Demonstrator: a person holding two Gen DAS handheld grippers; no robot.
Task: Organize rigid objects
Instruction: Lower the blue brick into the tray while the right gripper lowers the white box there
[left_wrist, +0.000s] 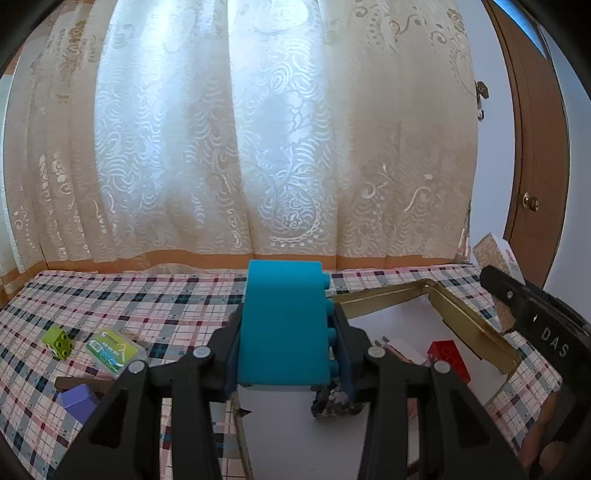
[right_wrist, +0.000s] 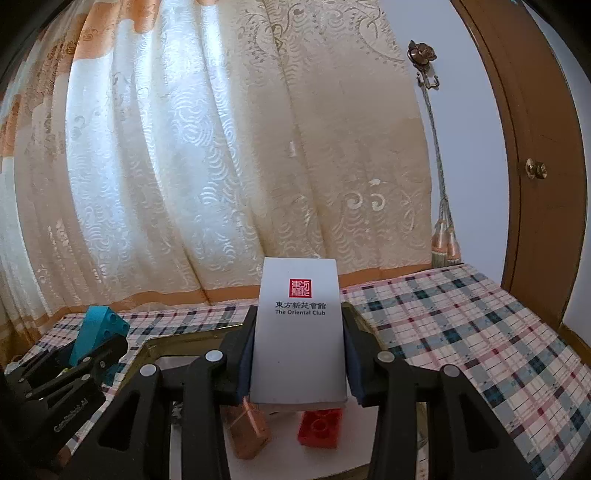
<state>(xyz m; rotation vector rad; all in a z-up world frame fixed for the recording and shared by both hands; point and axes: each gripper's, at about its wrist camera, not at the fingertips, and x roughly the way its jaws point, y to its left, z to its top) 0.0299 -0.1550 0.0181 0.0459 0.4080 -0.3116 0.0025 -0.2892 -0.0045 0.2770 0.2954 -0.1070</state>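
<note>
Both grippers are clamped above the gold-rimmed tray (left_wrist: 472, 317): left gripper (left_wrist: 286, 354) pinches a blue toy brick (left_wrist: 282, 325), right gripper (right_wrist: 299, 354) pinches a white box (right_wrist: 299, 332), with a red brick (right_wrist: 320, 428) lying in the tray.

place: home room | landmark: table with plaid cloth (right_wrist: 461, 332) | behind it: cream patterned curtain (left_wrist: 258, 129) with tassel tieback (right_wrist: 445, 236) | right of it: wooden door (right_wrist: 535, 147) with brass knob (left_wrist: 530, 202)
</note>
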